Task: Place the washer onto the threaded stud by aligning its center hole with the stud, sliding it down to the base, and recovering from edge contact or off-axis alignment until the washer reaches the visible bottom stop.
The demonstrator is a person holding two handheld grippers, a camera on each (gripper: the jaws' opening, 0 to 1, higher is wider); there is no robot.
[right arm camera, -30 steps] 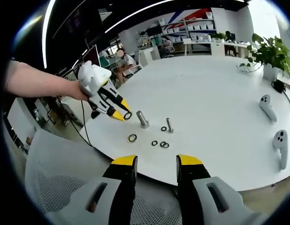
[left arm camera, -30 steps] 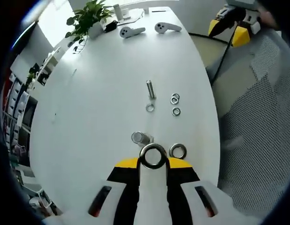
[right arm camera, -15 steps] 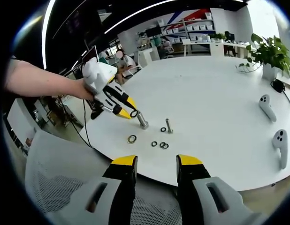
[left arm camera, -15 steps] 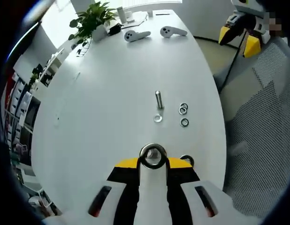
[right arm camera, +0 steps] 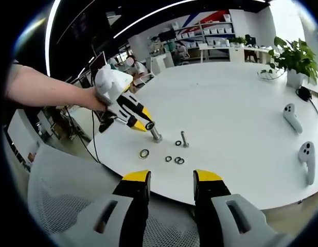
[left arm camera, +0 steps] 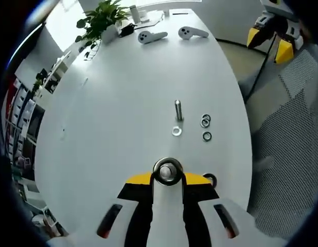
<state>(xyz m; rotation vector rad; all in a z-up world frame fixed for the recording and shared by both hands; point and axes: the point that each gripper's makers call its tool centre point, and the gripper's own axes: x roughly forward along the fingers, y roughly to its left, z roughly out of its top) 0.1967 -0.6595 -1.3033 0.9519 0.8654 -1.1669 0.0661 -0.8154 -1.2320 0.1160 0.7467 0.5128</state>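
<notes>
My left gripper [left arm camera: 168, 179] is shut on a steel washer [left arm camera: 168, 171], held flat at its tips. The top of the upright threaded stud [left arm camera: 168, 169] shows through the washer's hole. In the right gripper view a person's hand holds the left gripper [right arm camera: 147, 125] with its tip right above the stud [right arm camera: 156, 135], which stands on the white table [right arm camera: 236, 103]. Whether the washer touches the stud I cannot tell. My right gripper [right arm camera: 172, 181] is open and empty, hanging off the table's edge over a mesh chair.
A second bolt [left arm camera: 178, 109] stands farther on, with small washers [left arm camera: 206, 122] around it and a dark ring [right arm camera: 144, 153] near the stud. Two white controllers [left arm camera: 153, 36] and a potted plant [left arm camera: 100, 20] sit at the table's far end. The mesh chair [right arm camera: 61, 200] adjoins the table's edge.
The left gripper has carried the washer forward, from beside the stud to right above it; the stud's top now shows inside the hole. The right gripper has stayed put.
</notes>
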